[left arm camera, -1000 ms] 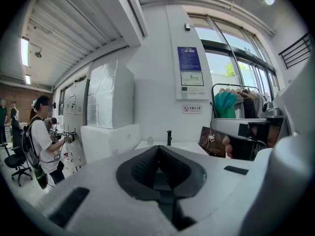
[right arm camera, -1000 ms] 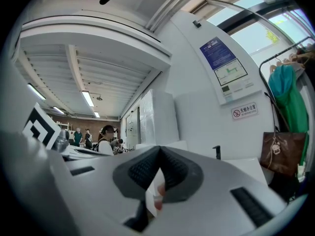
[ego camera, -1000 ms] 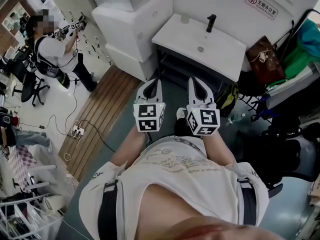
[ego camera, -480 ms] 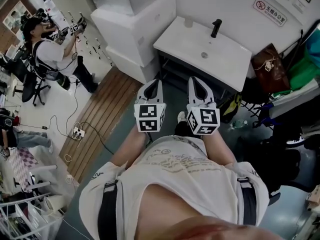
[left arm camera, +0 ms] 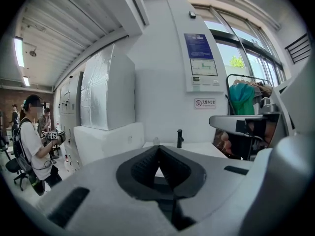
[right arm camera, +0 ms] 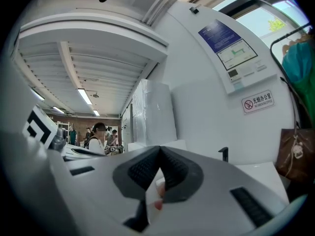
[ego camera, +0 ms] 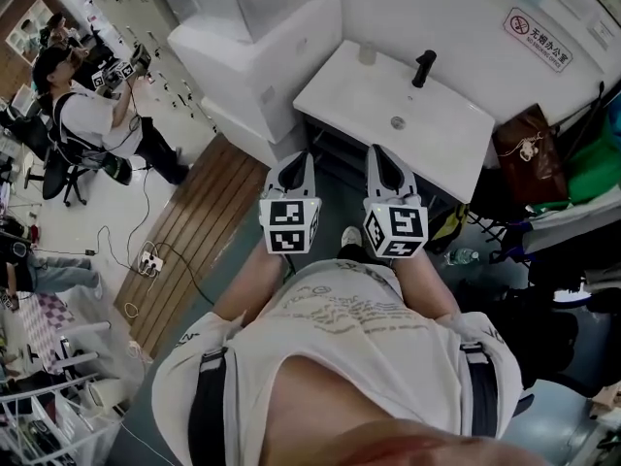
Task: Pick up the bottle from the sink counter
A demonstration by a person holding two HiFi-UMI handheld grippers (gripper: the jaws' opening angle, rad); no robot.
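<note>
The white sink counter (ego camera: 437,134) stands ahead of me with a black faucet (ego camera: 423,67) at its back edge. A small clear bottle (ego camera: 367,54) stands upright at the counter's back left corner; in the left gripper view the bottle (left arm camera: 156,140) shows just above the jaw tips, left of the faucet (left arm camera: 180,138). My left gripper (ego camera: 299,157) and right gripper (ego camera: 380,153) are held side by side at chest height, well short of the counter. Both are shut with nothing between the jaws, as the left gripper (left arm camera: 158,148) and right gripper (right arm camera: 160,149) show in their own views.
A big white cabinet block (ego camera: 257,51) adjoins the counter's left side. A brown bag (ego camera: 529,151) and hanging clothes (ego camera: 592,153) crowd its right. A plastic bottle (ego camera: 464,256) lies on the floor. A person (ego camera: 92,119) with grippers stands far left beside wooden decking (ego camera: 199,226).
The counter has slid slightly right and lower in the head view as my head shifted. Both grippers keep their pose and stay shut. The person at the left has drifted leftward.
</note>
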